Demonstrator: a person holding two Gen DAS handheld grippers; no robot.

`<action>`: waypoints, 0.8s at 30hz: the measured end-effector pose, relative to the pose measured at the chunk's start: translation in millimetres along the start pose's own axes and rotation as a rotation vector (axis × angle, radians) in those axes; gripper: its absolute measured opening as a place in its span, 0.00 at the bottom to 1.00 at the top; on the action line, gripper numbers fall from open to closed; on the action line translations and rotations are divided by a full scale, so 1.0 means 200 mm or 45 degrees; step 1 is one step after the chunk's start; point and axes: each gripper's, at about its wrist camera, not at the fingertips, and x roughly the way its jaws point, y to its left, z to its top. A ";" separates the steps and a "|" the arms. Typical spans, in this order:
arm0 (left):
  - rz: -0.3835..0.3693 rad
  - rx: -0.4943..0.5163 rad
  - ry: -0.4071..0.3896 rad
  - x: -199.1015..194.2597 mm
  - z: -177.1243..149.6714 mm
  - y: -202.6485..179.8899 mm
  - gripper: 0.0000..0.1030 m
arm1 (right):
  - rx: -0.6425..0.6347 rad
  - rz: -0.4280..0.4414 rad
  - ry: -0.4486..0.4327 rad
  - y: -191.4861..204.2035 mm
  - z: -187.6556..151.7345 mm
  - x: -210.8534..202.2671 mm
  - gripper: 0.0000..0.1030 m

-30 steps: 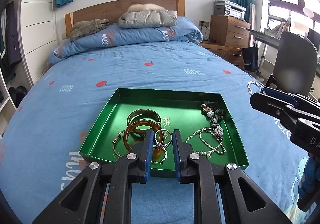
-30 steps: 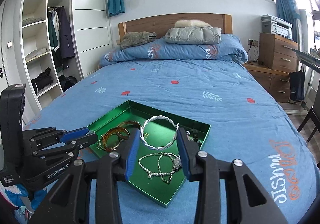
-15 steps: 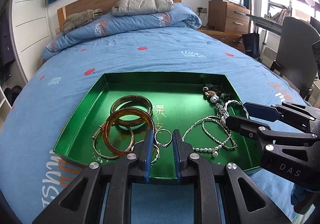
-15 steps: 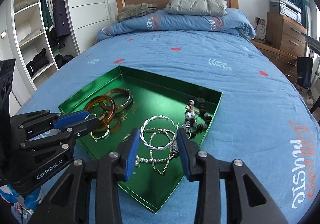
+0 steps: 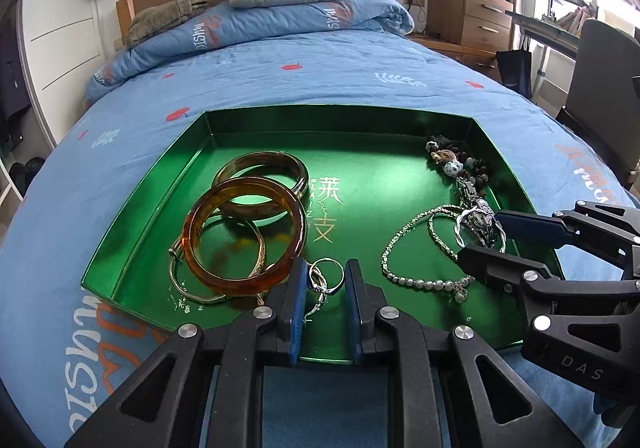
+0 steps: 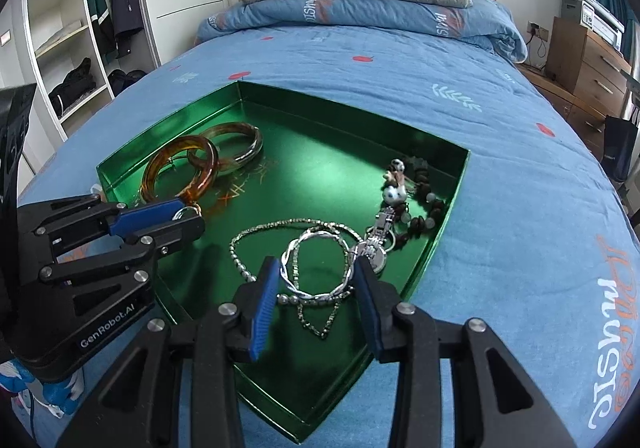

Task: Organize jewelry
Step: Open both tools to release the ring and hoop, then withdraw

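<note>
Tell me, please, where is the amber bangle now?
The amber bangle lies in the left half of the green tray, leaning on the darker bangle behind it and over a thin gold bangle.

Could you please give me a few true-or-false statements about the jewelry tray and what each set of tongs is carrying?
1. The green tray lies on a blue bedspread. True.
2. The right tongs hold a twisted silver bangle. True.
3. The left tongs hold the amber bangle. False: they hold small silver rings; the amber bangle lies in the tray.
4. The beaded bracelet lies outside the tray. False: it lies in a tray corner.
</note>
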 end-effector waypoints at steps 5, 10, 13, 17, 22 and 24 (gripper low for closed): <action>0.024 -0.048 0.000 0.01 0.01 0.04 0.19 | -0.015 -0.021 0.004 0.02 0.00 0.00 0.36; 0.045 -0.064 -0.036 -0.04 0.00 0.06 0.54 | -0.008 -0.022 -0.016 0.02 0.00 -0.03 0.42; 0.046 -0.082 -0.062 -0.10 0.00 0.07 0.60 | -0.010 -0.024 -0.043 0.04 0.00 -0.09 0.44; 0.064 -0.090 -0.112 -0.24 0.00 0.09 0.70 | -0.004 -0.034 -0.096 0.06 0.00 -0.22 0.44; 0.120 -0.106 -0.191 -0.50 -0.05 0.09 0.83 | 0.013 -0.039 -0.169 0.12 -0.04 -0.43 0.44; 0.142 -0.115 -0.210 -0.61 -0.08 0.09 0.88 | 0.017 -0.046 -0.194 0.15 -0.07 -0.52 0.46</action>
